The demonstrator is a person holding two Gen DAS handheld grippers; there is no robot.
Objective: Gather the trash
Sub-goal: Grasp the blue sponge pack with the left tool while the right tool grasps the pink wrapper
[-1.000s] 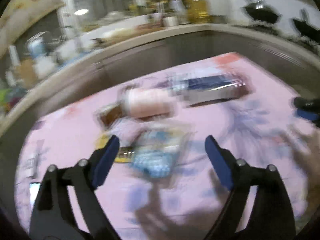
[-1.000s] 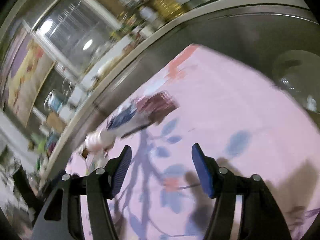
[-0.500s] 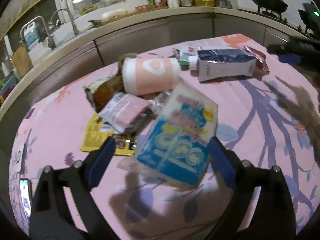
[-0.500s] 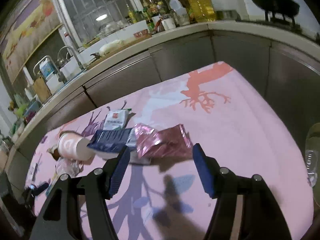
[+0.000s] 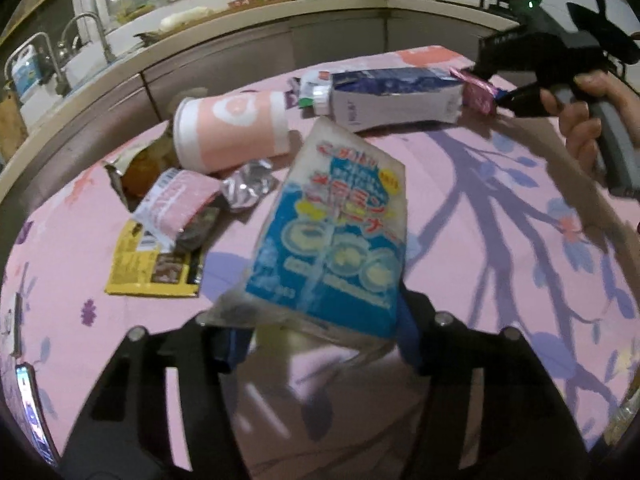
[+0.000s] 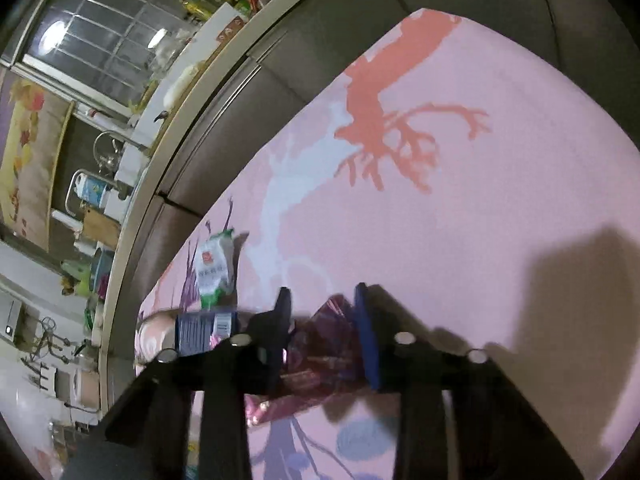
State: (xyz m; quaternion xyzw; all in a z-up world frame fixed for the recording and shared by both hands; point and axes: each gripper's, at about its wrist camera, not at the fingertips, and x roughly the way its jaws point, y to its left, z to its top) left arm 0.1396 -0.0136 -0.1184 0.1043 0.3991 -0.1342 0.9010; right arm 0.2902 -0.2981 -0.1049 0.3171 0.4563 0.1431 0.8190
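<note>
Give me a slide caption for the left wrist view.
Left claw lifts blue snack bag; right claw grips pink wrapper.

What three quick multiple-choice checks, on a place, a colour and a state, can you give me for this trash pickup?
1. Where does the cup lie?
A. left of the carton
B. on the carton
C. inside the carton

2. What colour is the wrapper in the right gripper?
A. green
B. magenta
C. yellow

3. What is the left gripper doing?
A. open over the cloth
B. holding the blue bag
C. holding the cup

Key: A, the cup lies on its side left of the carton; B, shiny magenta foil; C is out and B right, the bag is between the fingers, raised.
</note>
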